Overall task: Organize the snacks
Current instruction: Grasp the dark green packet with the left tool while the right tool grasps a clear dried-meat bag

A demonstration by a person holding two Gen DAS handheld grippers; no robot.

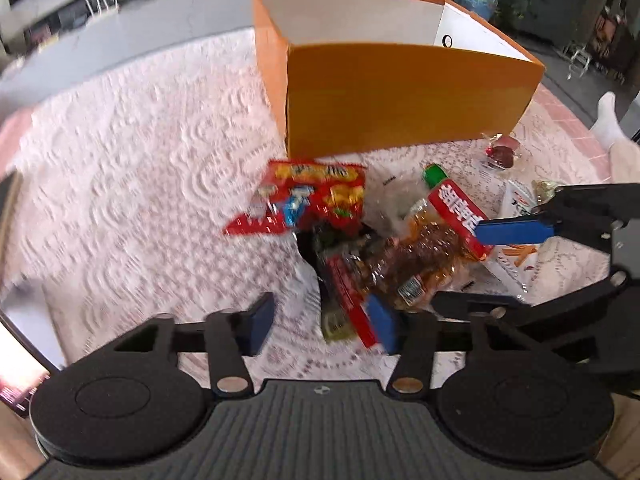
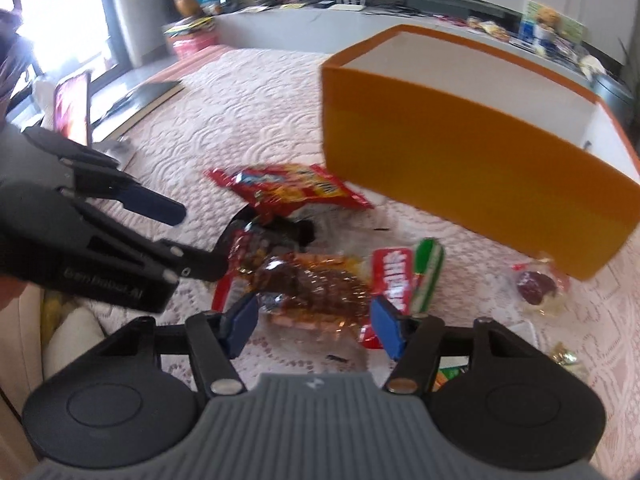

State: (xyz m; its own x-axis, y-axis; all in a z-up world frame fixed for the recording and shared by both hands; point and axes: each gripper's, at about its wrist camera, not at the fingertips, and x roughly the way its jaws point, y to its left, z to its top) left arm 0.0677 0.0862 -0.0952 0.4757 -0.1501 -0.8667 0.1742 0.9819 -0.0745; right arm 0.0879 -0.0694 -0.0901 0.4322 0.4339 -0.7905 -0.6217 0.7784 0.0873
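An open orange box [image 1: 400, 92] [image 2: 460, 168] with a white inside stands on the lace cloth. In front of it lies a heap of snacks: a red bag [image 1: 312, 196] [image 2: 296, 188], a dark packet with a red edge [image 1: 344, 280] [image 2: 240, 248], and a clear packet of brown snacks with a red label [image 1: 424, 256] [image 2: 316, 288]. My left gripper [image 1: 322, 324] [image 2: 176, 236] is open over the dark packet, its right pad at the red edge. My right gripper [image 2: 314, 324] [image 1: 492, 268] straddles the clear packet, pads at either side, open.
A green-and-white packet [image 1: 434, 174] [image 2: 430, 272], a round dark-red wrapped sweet [image 1: 502, 152] [image 2: 534, 284], a white packet with orange sticks [image 1: 516, 256] and gold candies [image 2: 564, 358] lie to the right. A lit screen [image 2: 72, 108] stands far left. A person's socked foot [image 1: 608, 120] rests at the table's right edge.
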